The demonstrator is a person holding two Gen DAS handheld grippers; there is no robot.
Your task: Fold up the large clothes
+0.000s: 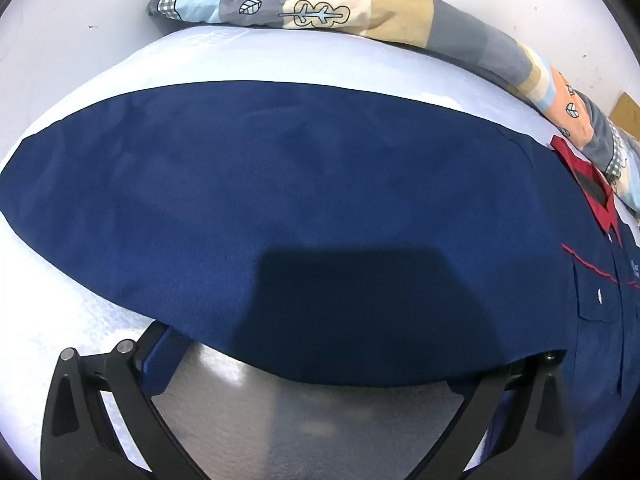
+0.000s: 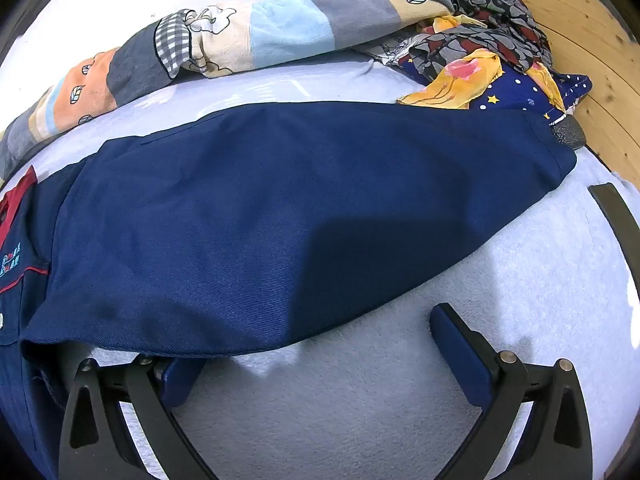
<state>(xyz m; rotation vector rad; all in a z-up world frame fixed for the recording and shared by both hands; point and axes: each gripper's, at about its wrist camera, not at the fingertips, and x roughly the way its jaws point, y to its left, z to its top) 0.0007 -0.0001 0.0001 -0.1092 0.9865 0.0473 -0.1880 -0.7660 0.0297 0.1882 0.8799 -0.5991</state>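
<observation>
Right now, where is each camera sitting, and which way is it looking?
Left wrist: sits on the left tongs, looking forward and down at one sleeve of the navy jacket; both open fingers show, the right one partly under the cloth.
Right wrist: sits on the right tongs, looking forward and down at the other sleeve and a heap of patterned clothes; both open fingers show.
Shared: the jacket, its red collar, the patchwork quilt and the white bed cover.
</observation>
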